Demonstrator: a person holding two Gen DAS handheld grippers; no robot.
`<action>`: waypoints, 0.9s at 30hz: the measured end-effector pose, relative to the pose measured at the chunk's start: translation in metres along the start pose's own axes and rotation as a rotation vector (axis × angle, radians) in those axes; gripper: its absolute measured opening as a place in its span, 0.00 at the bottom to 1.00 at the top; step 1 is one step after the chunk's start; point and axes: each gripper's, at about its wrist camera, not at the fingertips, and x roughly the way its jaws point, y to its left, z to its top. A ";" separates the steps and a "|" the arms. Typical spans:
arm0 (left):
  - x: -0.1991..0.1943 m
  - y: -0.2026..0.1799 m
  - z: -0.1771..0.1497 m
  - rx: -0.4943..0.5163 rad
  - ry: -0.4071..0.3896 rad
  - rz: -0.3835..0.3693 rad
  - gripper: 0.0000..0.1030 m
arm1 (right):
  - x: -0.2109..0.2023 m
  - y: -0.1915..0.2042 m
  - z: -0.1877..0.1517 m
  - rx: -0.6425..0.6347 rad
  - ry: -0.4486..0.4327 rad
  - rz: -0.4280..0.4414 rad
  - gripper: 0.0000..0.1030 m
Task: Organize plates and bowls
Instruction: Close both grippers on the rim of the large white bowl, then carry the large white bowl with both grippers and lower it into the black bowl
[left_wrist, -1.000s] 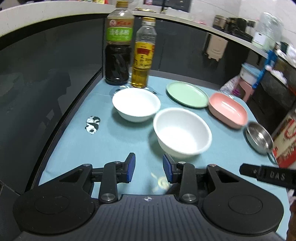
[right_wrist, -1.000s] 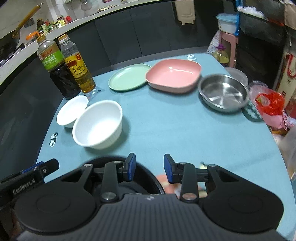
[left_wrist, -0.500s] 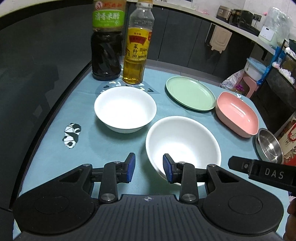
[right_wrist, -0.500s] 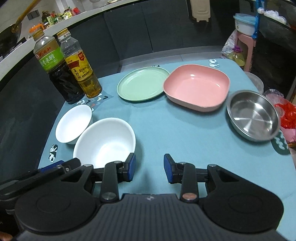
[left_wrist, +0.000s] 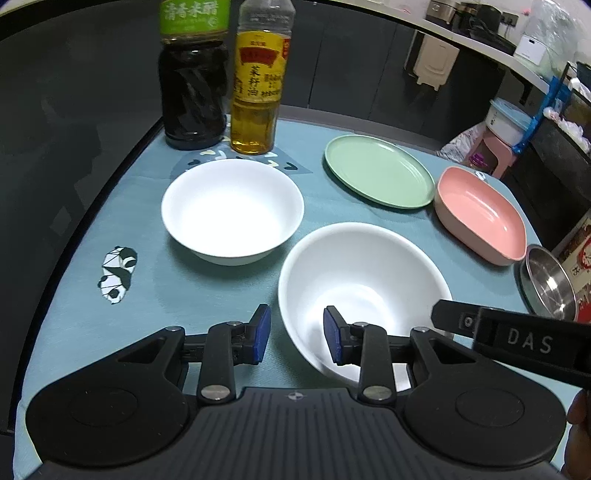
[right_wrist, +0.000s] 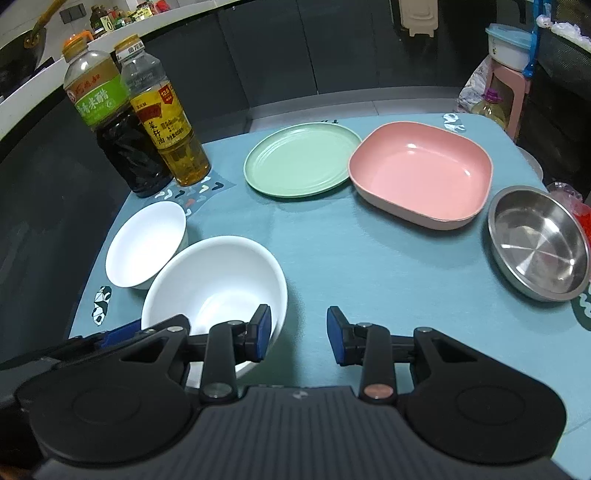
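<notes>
We have brought both grippers, left (left_wrist: 293, 334) and right (right_wrist: 298, 334), jaws apart and empty, onto the big bowl (left_wrist: 364, 280); grasp comes next.

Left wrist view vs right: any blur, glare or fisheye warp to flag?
Left wrist view: the smaller white bowl looks soft and blown out, and the blue table edge bows strongly. Right wrist view: sharper overall, glare streaks in the round steel pan, the dark vinegar bottle leans from fisheye warp, and the larger white bowl is overexposed inside.
</notes>
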 end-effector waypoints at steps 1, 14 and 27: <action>0.001 -0.001 0.000 0.010 -0.004 -0.009 0.22 | 0.002 0.001 0.000 -0.004 0.001 -0.004 0.31; -0.020 -0.009 -0.001 0.053 -0.081 -0.030 0.12 | -0.009 0.012 -0.005 -0.055 -0.041 -0.026 0.08; -0.067 -0.014 -0.017 0.075 -0.146 -0.059 0.12 | -0.056 0.016 -0.023 -0.051 -0.108 -0.030 0.09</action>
